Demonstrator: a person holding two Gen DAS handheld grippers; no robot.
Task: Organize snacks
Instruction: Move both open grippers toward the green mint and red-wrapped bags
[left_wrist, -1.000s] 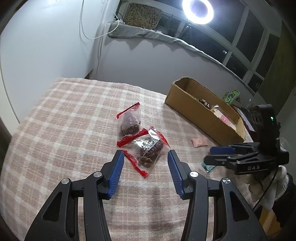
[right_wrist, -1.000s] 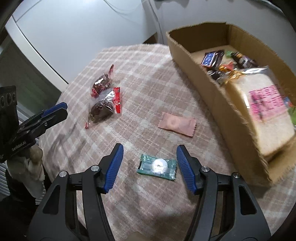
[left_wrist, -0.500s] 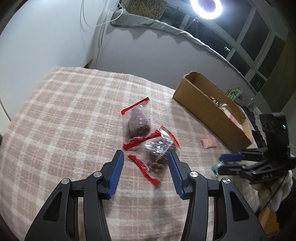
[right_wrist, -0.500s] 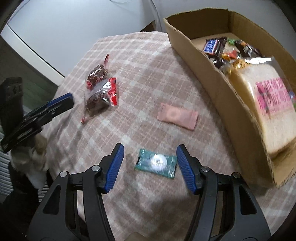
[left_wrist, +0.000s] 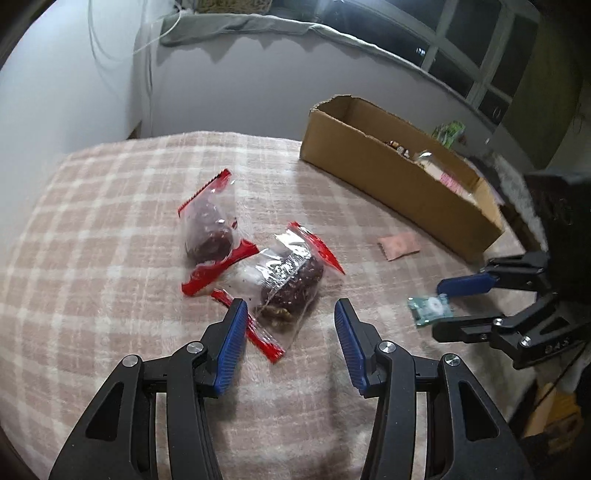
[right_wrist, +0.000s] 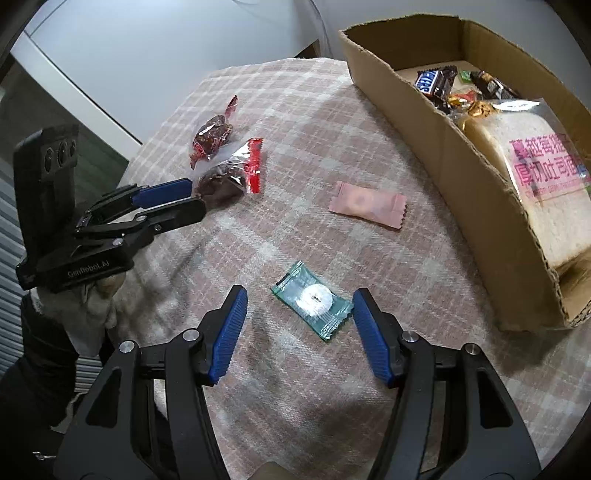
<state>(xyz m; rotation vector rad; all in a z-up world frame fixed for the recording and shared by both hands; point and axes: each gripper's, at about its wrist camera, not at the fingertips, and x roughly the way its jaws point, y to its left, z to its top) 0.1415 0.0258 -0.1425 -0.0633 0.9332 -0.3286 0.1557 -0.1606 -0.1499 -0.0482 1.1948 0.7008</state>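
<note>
Both claws stand half open, gripping nothing: right gripper (right_wrist: 297, 319) straddles the green candy (right_wrist: 313, 299) on the plaid cloth (right_wrist: 295, 110), left gripper (left_wrist: 289, 328) flanks the near date packet (left_wrist: 291, 284). Beyond lie a pink sachet (right_wrist: 367, 205), then the cardboard box (right_wrist: 436, 144) holding wrapped toast (right_wrist: 535, 173) and chocolate bars (right_wrist: 434, 81).

loose snack packets (right_wrist: 312, 300) lie beside cardboard box (right_wrist: 436, 144).
</note>
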